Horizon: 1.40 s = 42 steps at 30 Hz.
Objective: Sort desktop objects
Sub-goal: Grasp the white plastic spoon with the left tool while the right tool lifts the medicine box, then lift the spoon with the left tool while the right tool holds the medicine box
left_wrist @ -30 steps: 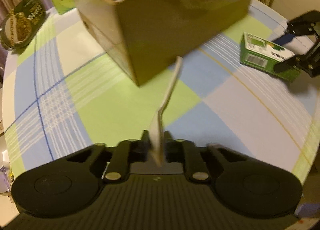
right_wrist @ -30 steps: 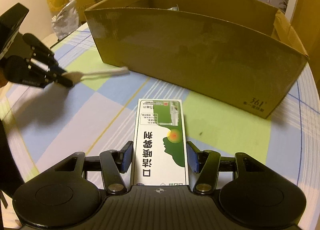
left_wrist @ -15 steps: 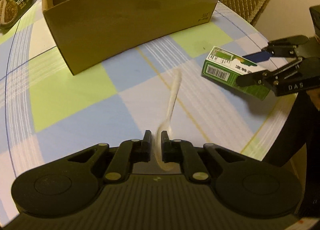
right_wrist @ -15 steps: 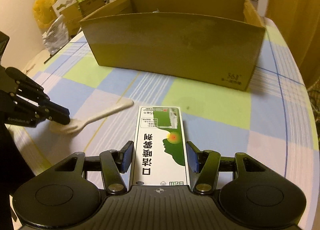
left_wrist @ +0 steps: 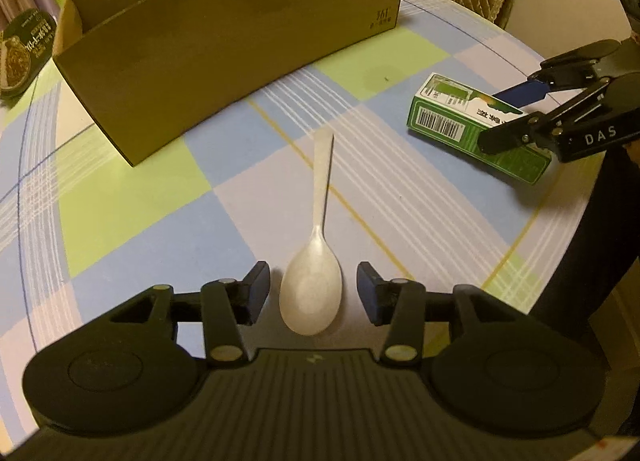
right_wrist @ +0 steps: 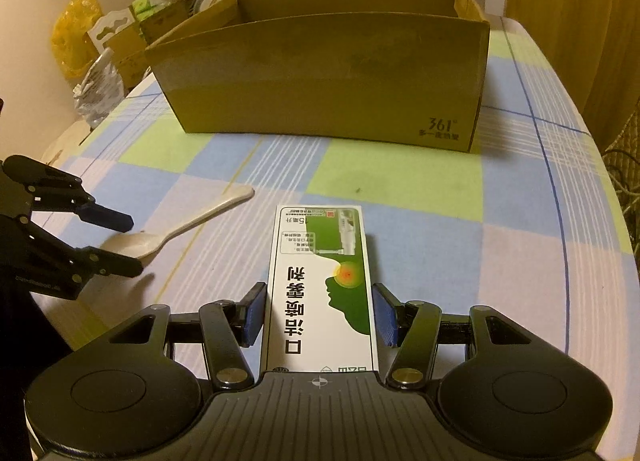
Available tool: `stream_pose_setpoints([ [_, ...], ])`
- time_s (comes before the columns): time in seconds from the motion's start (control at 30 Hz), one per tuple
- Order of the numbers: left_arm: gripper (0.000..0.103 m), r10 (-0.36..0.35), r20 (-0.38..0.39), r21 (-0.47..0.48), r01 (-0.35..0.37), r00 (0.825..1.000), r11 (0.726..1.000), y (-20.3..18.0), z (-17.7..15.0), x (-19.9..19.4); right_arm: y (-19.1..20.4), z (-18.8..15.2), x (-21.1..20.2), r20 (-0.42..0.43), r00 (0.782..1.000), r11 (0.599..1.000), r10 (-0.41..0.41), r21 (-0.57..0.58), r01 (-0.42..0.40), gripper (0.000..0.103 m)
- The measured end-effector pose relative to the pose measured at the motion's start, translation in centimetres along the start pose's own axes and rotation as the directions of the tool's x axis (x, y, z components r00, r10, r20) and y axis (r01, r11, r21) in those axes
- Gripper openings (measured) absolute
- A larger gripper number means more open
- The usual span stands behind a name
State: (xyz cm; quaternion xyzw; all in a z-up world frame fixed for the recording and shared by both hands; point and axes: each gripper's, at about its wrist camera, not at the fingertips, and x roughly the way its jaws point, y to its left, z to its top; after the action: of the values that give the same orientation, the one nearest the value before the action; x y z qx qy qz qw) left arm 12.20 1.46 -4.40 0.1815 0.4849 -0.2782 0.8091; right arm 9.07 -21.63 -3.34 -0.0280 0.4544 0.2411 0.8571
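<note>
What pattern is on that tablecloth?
The tablecloth is checked in pale blue, green and white with thin stripes; clearest in the right wrist view.

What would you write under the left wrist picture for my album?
Left gripper has just opened around a white plastic spoon on the checked tablecloth, near a cardboard box.

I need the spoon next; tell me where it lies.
The white spoon lies on the checked tablecloth, bowl between the open left claw, handle pointing toward the cardboard box.
</note>
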Motion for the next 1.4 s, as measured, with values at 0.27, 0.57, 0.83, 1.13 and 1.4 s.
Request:
stream_pose_setpoints([
  [0.27, 0.039, 0.001, -0.002, 0.027, -0.001, 1.0, 1.0, -0.2, -0.3, 0.4, -0.2, -0.1, 0.2, 0.018, 1.0, 1.0, 0.008, 0.01, -0.008, 0.053],
  [0.57, 0.028, -0.018, 0.011, 0.014, 0.018, 1.0, 1.0, -0.8, -0.8, 0.0, -0.2, -0.1, 0.2, 0.034, 0.999, 1.0, 0.015, 0.017, -0.016, 0.06],
  [0.83, 0.028, -0.028, 0.04, -0.088, 0.031, 0.999, 0.996, -0.8, -0.2, -0.3, -0.1, -0.4, 0.2, 0.043, 0.999, 1.0, 0.01, 0.016, -0.01, 0.073],
  [1.13, 0.028, 0.031, 0.065, -0.2, -0.018, 0.997, 0.98, -1.6, 0.3, -0.3, 0.4, -0.7, 0.5, 0.049, 0.998, 0.999, -0.032, 0.002, 0.032, 0.073],
  [1.4, 0.028, 0.071, 0.076, -0.28, -0.047, 0.995, 0.959, -2.4, 0.3, -0.3, 1.1, -0.8, 1.1, 0.039, 0.996, 0.996, -0.084, -0.016, 0.085, 0.073],
])
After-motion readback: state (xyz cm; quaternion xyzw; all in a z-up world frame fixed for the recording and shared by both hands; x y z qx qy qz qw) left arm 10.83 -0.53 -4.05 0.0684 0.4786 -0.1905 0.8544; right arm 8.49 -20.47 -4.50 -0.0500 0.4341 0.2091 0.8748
